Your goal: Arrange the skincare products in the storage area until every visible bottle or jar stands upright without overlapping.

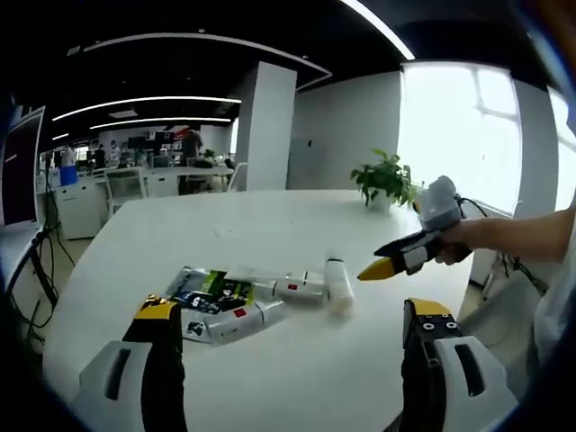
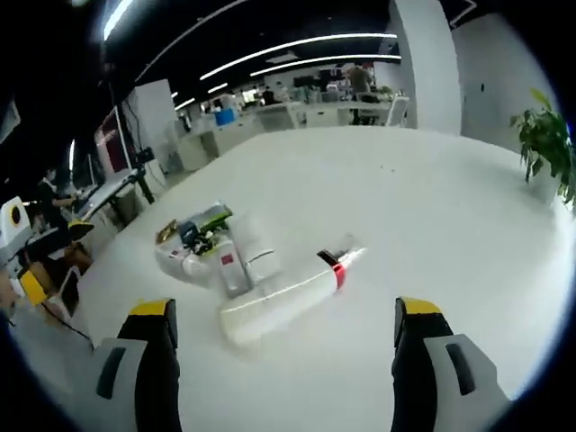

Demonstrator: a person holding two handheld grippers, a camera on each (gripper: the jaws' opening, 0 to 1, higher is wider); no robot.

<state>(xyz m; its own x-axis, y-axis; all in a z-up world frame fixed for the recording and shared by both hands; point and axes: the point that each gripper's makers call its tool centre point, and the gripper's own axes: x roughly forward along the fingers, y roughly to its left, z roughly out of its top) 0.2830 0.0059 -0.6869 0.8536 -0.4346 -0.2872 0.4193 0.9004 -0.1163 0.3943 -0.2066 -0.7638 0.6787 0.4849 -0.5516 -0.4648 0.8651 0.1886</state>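
My right gripper [image 2: 281, 346] hangs with jaws spread and empty, nearer to the white tube [image 2: 279, 297] — lying flat ahead, long axis slanting across the table [image 2: 432, 207].

The broad white tabletop [image 2: 432, 225] looks smooth and faintly glossy, catching soft window light. On it, the long white plastic tube with a red band and clear cap [image 2: 281, 294] has a satin sheen, and the crinkled foil-like sachets printed in green and black [image 1: 209, 292] shine brighter. The tongs [image 2: 283, 337] look like matt black and white plastic with yellow tips.
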